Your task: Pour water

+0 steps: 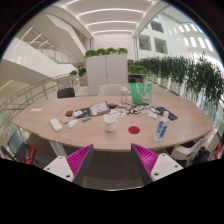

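A long oval wooden table (150, 137) stretches across the room from 9 to 3 o'clock, with a dark chair (66, 92) behind it at about 10 o'clock. Beyond the table at 12 o'clock stands a white cabinet (106, 72) topped with green plants (105, 52), and more leafy plants (185, 72) line the side from 1 to 3 o'clock. Overhead, curved strip lights (110, 15) glow in a white ceiling, and white railings (35, 50) of an upper level run at 10 to 11 o'clock.
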The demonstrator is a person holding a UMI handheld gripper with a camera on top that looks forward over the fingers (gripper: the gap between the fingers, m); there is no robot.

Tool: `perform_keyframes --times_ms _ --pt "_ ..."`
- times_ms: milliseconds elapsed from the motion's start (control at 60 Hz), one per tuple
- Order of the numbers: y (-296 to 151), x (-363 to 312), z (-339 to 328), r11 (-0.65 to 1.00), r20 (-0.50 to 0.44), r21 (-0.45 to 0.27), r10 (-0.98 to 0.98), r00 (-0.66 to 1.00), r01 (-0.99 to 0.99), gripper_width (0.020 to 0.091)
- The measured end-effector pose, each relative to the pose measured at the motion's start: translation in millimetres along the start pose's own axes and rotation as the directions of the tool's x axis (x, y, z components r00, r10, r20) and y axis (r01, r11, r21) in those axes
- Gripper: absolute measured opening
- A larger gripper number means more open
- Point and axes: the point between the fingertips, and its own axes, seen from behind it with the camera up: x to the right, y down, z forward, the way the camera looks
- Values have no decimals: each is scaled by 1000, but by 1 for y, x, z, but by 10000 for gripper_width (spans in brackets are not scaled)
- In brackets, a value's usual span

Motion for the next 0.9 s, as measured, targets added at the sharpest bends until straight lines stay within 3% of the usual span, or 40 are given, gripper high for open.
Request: perform_keyframes --times_ms 167,183,233,350,567,833,867,900 --pt "1 -1 -2 1000 -43 30 5 999 -4 819" --pt "-3 28 1 999 -41 33 7 999 -5 819" --pt "2 28 10 999 -71 54 11 997 -8 819" --pt "5 98 37 996 -120 87 39 992 -28 819" --pt "5 235 152 990 -232 136 -5 973 38 820" --pt "7 327 305 981 -225 186 -17 974 60 818" --pt "7 330 318 978 -228 201 -15 974 62 793" --pt "7 335 330 977 -235 202 -20 972 69 718"
